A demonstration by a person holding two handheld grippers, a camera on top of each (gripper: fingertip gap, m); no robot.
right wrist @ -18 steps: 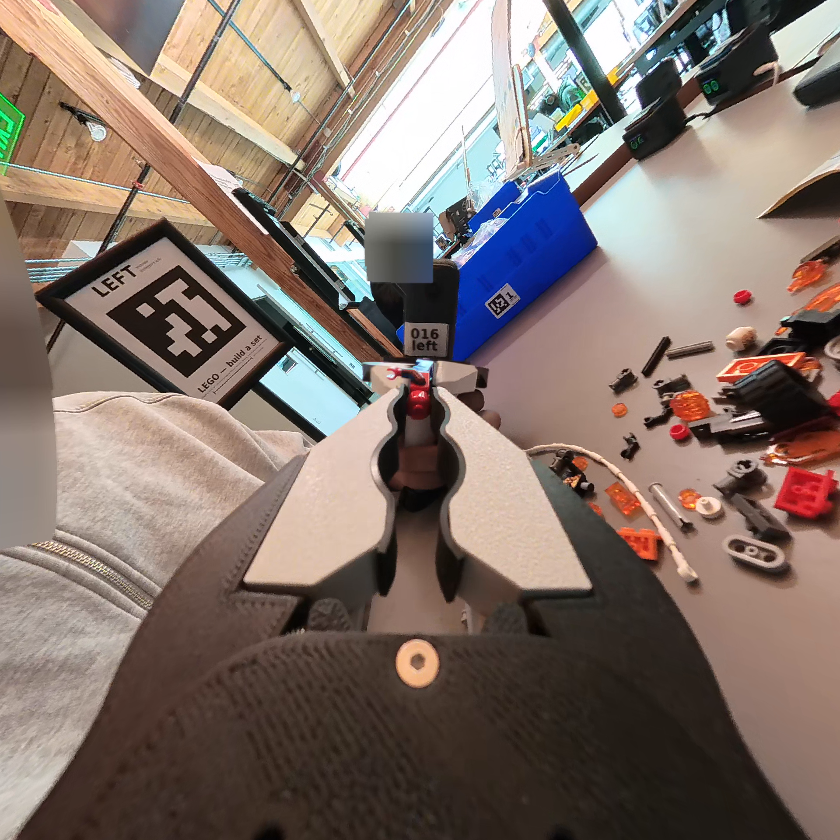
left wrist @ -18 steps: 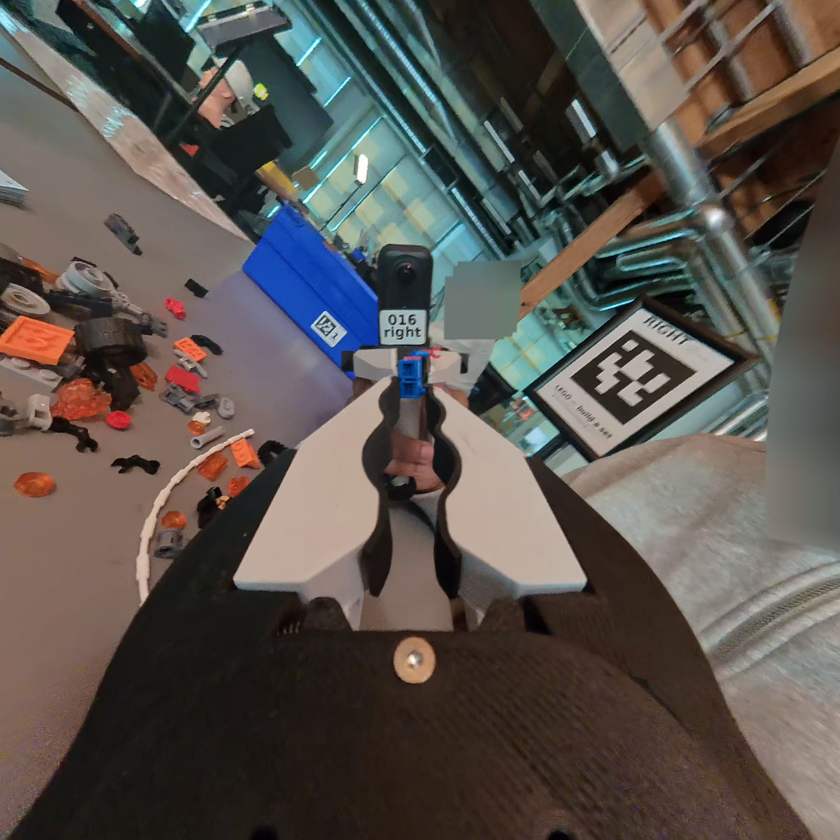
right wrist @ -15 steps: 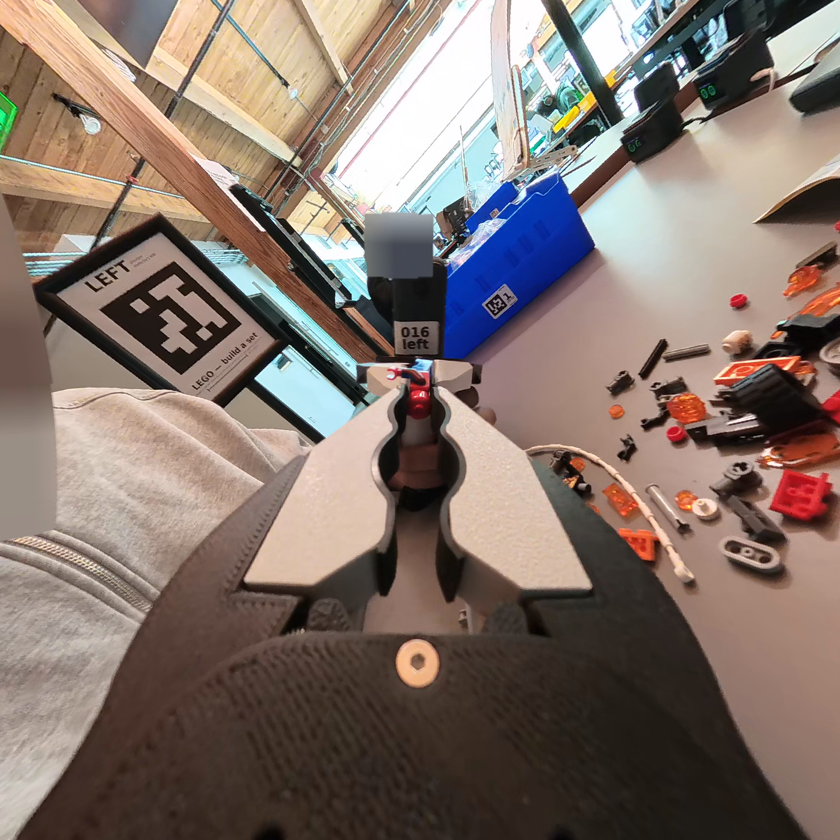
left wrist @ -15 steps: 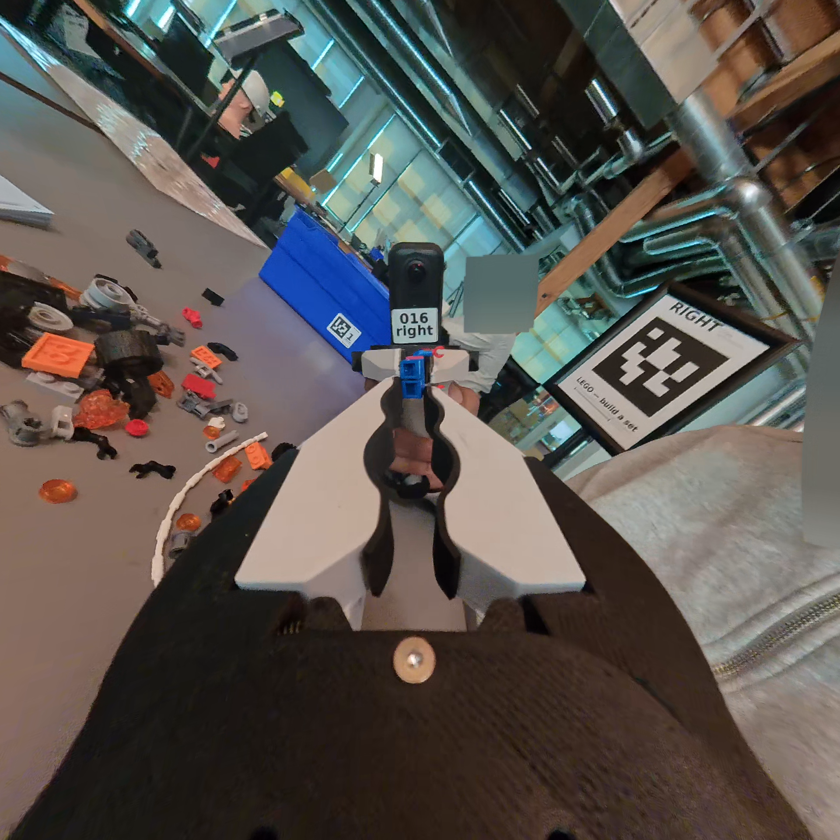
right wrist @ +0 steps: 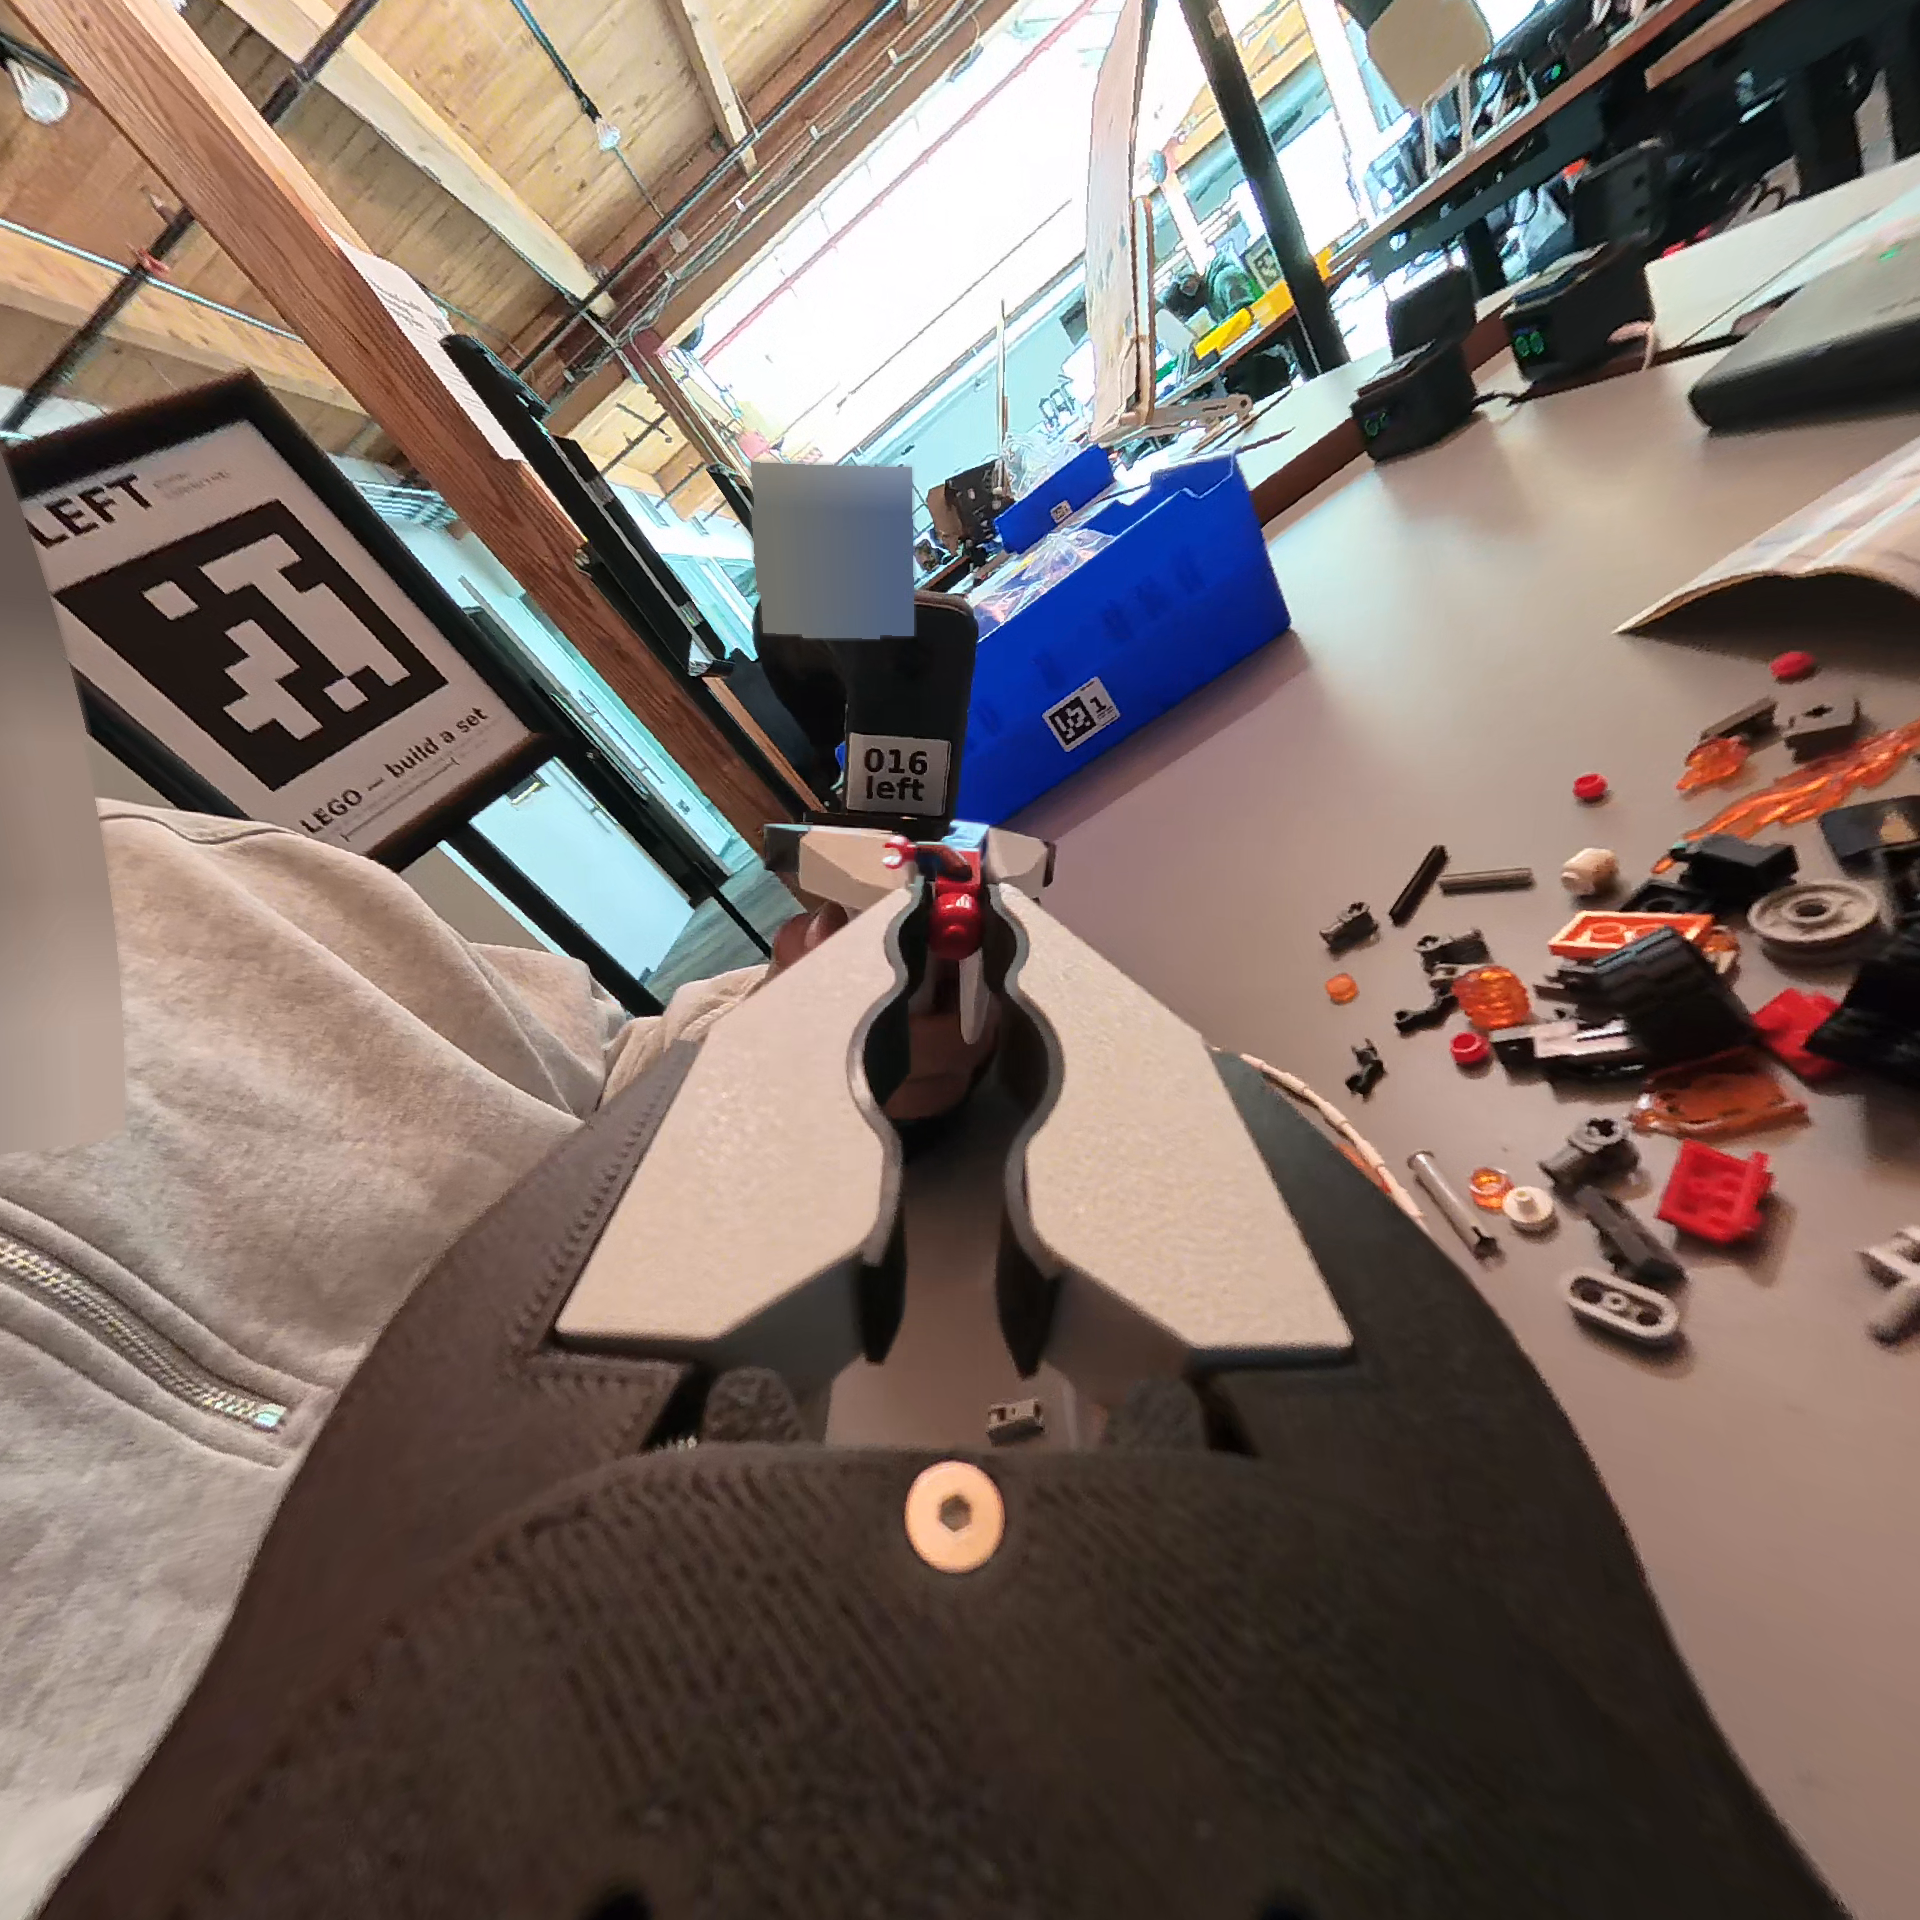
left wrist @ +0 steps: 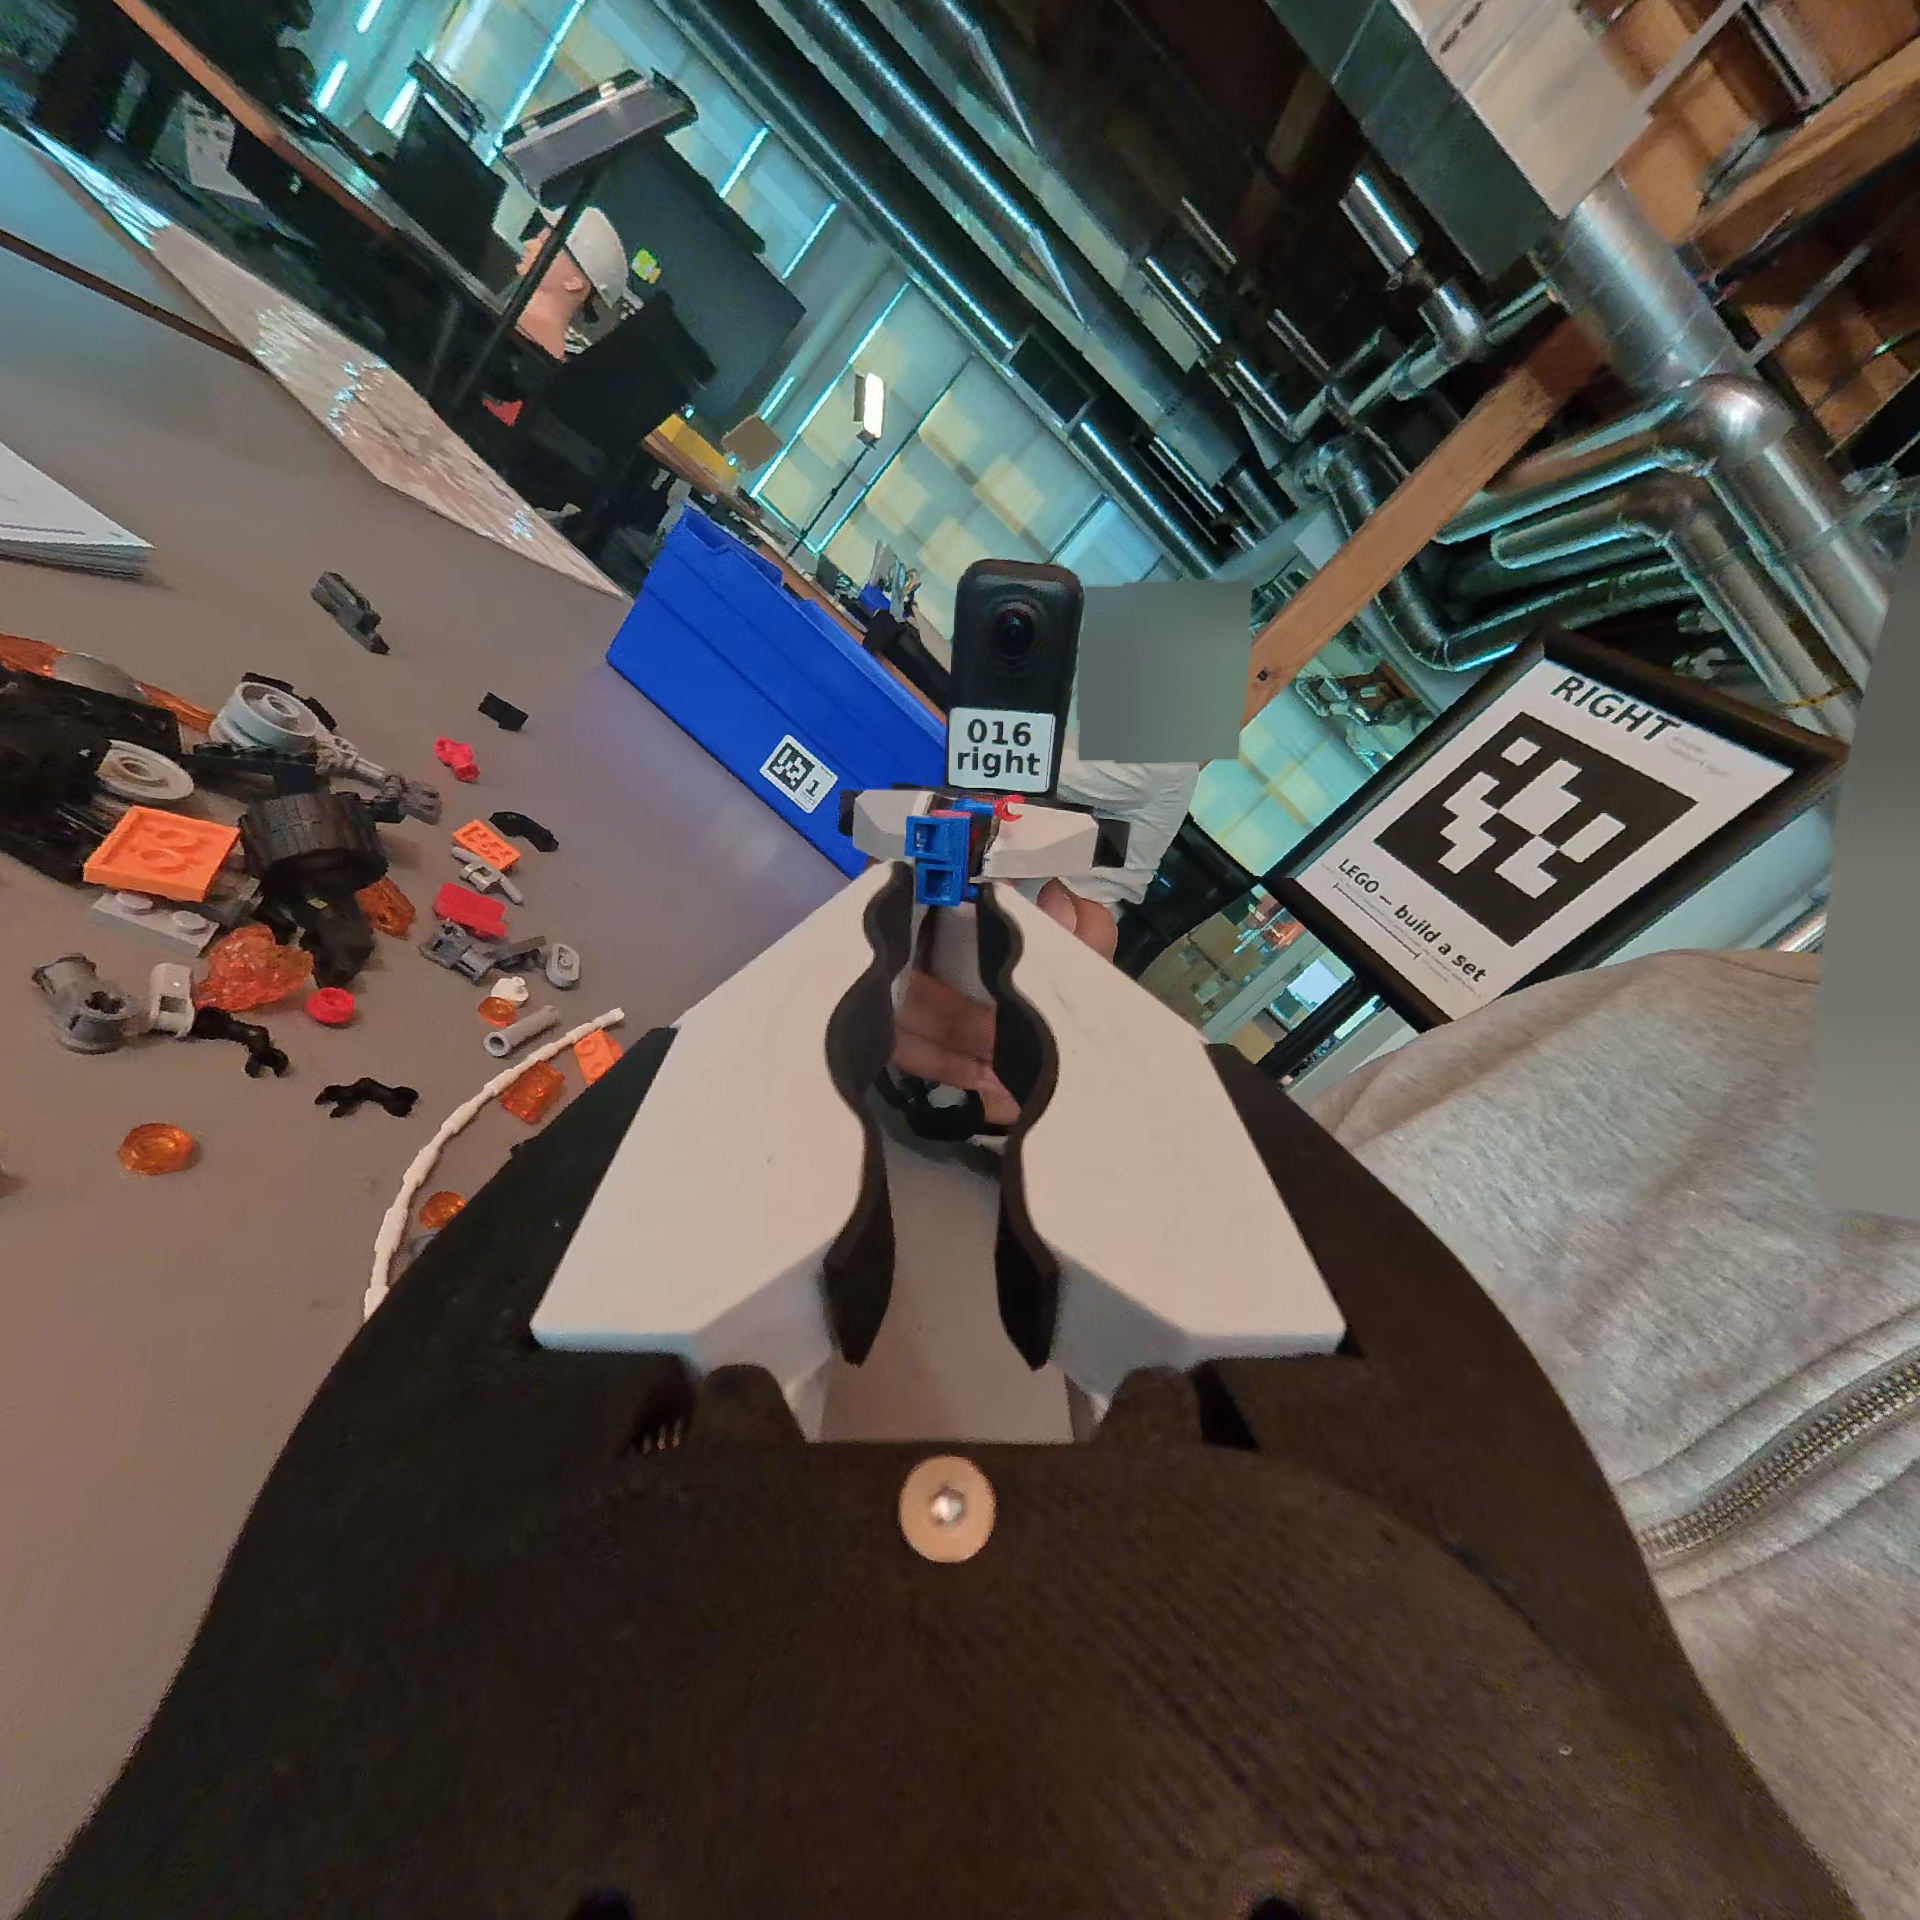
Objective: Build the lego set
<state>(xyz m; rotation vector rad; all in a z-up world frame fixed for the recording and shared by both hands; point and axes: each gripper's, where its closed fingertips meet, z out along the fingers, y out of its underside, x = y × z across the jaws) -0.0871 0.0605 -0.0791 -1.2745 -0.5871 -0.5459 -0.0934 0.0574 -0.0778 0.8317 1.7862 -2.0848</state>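
In the left wrist view my left gripper (left wrist: 940,883) is shut on a small blue lego piece (left wrist: 935,847), held in the air above the table. My right gripper (left wrist: 987,831) faces it tip to tip. In the right wrist view my right gripper (right wrist: 951,904) is shut on a small red lego piece (right wrist: 953,925). The left gripper (right wrist: 904,857) meets it head on, and a bit of the blue piece (right wrist: 966,831) shows there. The red and blue pieces touch between the two sets of tips. How they join is hidden.
Loose lego parts lie on the grey table (left wrist: 260,1351): an orange plate (left wrist: 161,852), a black wheel (left wrist: 312,831), a white flexible hose (left wrist: 457,1132), a red piece (right wrist: 1712,1190). A blue bin (right wrist: 1122,623) stands at the back. A framed marker sign (left wrist: 1538,831) and a person's grey sweatshirt (right wrist: 260,1091) are close by. Both grippers' tips are close together, under 4 cm apart. The black wheel (left wrist: 312,831) is about equally far from each gripper, around 12 cm. My right wrist view (right wrist: 1654,963) looks at it from another angle.
Both grippers have shifted and tilted a little together. They stay tip to tip, each still shut on its piece.
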